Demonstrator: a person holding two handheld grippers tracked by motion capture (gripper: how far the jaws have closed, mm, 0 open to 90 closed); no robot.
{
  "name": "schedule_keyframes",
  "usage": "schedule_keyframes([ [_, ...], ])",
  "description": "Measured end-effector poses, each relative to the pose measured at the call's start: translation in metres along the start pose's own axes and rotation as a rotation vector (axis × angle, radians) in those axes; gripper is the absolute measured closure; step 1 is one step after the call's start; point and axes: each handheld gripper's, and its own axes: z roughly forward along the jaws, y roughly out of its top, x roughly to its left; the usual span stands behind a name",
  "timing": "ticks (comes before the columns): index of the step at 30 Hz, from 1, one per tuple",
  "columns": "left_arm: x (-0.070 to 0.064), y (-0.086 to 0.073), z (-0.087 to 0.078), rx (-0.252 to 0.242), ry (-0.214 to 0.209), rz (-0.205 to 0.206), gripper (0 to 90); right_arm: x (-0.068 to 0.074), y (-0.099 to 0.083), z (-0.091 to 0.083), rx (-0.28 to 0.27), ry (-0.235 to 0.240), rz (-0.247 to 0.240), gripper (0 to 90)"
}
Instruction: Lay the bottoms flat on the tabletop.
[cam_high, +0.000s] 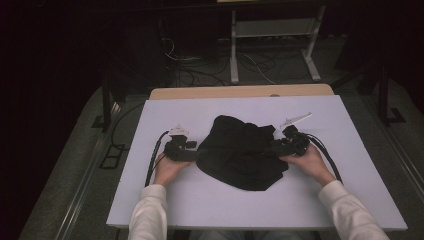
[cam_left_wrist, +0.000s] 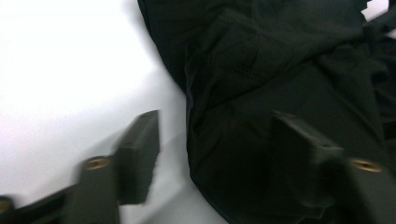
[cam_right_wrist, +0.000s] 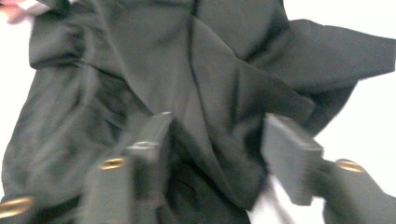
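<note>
A crumpled black garment (cam_high: 242, 151) lies at the centre of the high view, bunched into an irregular heap on a white board (cam_high: 190, 200) that covers most of the table; a strip of bare wooden tabletop (cam_high: 240, 91) shows along the board's far edge, in the upper middle of the frame. The left gripper (cam_high: 194, 154) sits at the garment's left margin, centre-left of the frame, held by the person's left hand (cam_high: 167, 167); the right gripper (cam_high: 274, 147) sits at the garment's right margin, held by the right hand (cam_high: 307, 160). Both forearms, in white sleeves (cam_high: 150, 215), enter from the bottom edge. In the left gripper view the jaws stand wide apart — one over the bare white board at lower left, the other over dark fabric at lower right — with the hem of the garment (cam_left_wrist: 280, 84) running between them; no cloth is pinched. In the right gripper view the jaws are likewise spread, both set low in the frame, with folded layers of the garment (cam_right_wrist: 187, 84) lying between and beyond them; whether the fabric touches either jaw cannot be told from the blur. A black cable (cam_high: 152, 157) trails from the left gripper toward the lower left.
</note>
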Motion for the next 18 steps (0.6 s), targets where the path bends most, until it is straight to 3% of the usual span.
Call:
schedule_keyframes([
  [1,0.0,0.003,0.005,0.045,0.018,0.005,51.5,-0.002,0.0,0.0,0.002,0.01,0.033,63.6],
  [3,-0.001,0.006,0.011,0.093,-0.027,0.031,66.3,-0.008,0.0,-0.003,-0.026,0.085,0.072,81.7],
  [5,-0.001,0.01,0.016,0.112,-0.063,0.017,85.6,-0.012,0.002,-0.007,-0.05,0.107,0.09,85.7],
  [6,-0.001,0.014,0.018,0.111,-0.077,0.003,88.3,-0.014,0.004,-0.009,-0.049,0.113,0.095,86.0],
  [10,0.0,0.032,0.012,0.073,-0.092,-0.02,89.2,-0.019,0.023,-0.025,-0.064,0.096,0.115,86.5],
  [11,0.001,0.048,0.004,0.058,-0.084,-0.017,89.2,-0.021,0.029,-0.031,-0.08,0.097,0.122,86.5],
  [14,-0.001,0.074,-0.012,0.047,-0.05,0.024,89.3,-0.026,0.049,-0.049,-0.121,0.077,0.124,86.5],
  [15,-0.001,0.074,-0.012,0.047,-0.05,0.024,89.3,-0.026,0.049,-0.049,-0.121,0.077,0.124,86.5],
  [16,-0.002,0.091,-0.024,0.028,-0.032,0.046,89.3,-0.027,0.066,-0.063,-0.154,0.065,0.118,86.6],
  [18,-0.003,0.107,-0.037,0.005,-0.014,0.065,89.4,-0.026,0.079,-0.073,-0.17,0.053,0.105,86.8],
])
